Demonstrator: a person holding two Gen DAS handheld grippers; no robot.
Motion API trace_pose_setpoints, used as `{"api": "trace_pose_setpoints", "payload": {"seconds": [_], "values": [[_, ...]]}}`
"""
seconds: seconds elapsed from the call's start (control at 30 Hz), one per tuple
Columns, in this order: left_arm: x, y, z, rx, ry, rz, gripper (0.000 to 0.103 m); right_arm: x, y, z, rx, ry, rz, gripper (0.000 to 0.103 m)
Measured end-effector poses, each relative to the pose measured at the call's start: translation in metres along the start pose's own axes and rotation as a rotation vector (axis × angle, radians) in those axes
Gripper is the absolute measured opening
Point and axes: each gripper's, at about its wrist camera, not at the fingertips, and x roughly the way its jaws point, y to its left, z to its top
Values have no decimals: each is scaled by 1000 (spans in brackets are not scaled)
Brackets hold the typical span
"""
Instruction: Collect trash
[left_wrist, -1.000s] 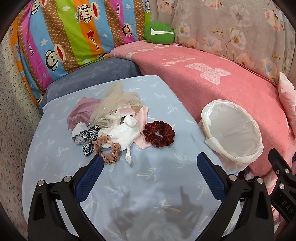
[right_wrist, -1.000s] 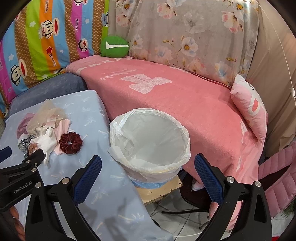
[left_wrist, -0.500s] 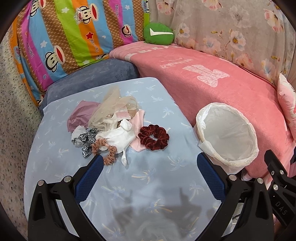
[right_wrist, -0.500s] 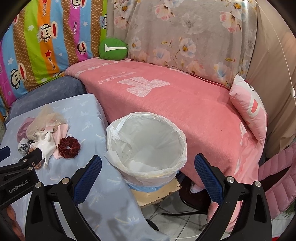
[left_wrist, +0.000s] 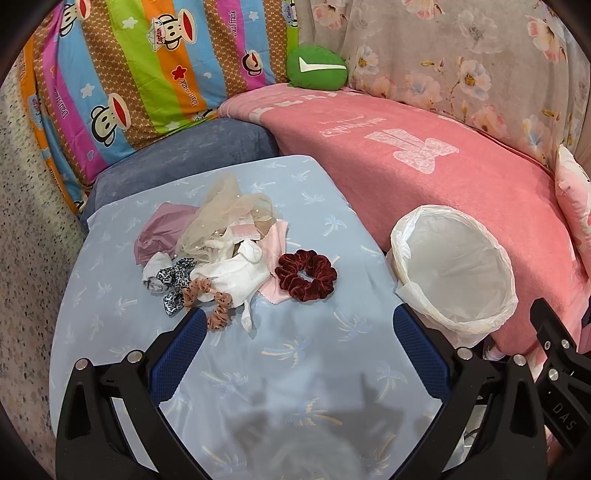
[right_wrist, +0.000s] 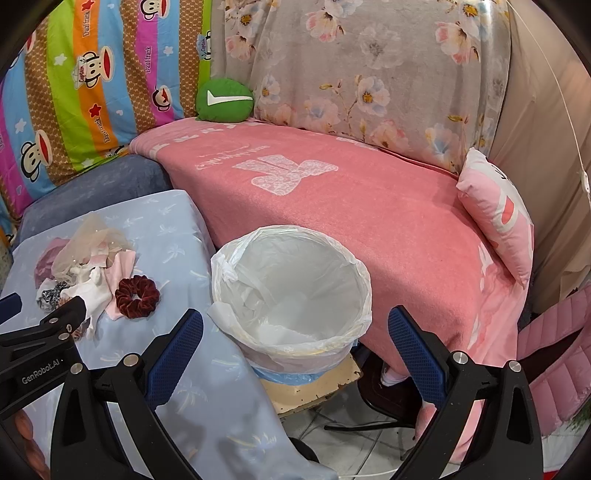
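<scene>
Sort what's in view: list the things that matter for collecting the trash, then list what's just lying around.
For the job:
- pile of fabric scraps
- dark red scrunchie
- tan scrunchie
- lined bin
- left gripper, open
- right gripper, open

Just there:
- green cushion
- pink pillow
- pink blanket

Home living room, blanket-draped sofa (right_wrist: 369, 206), cushions (right_wrist: 224, 100)

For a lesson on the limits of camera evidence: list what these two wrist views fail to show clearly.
1. Bin: its base is hidden by the liner overhang in the right wrist view.
2. Pile of scraps: lower layers are covered by the beige tulle in the left wrist view.
3. Left gripper: cut off by the right view's edge, fingers partly unseen.
</scene>
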Motion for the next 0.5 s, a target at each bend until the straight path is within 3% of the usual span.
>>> {"api": "trace_pose_setpoints", "payload": {"seconds": [0.5], "values": [[0, -2, 1, 2, -2, 2, 96, 0, 0, -1, 0, -1, 0, 97]]}}
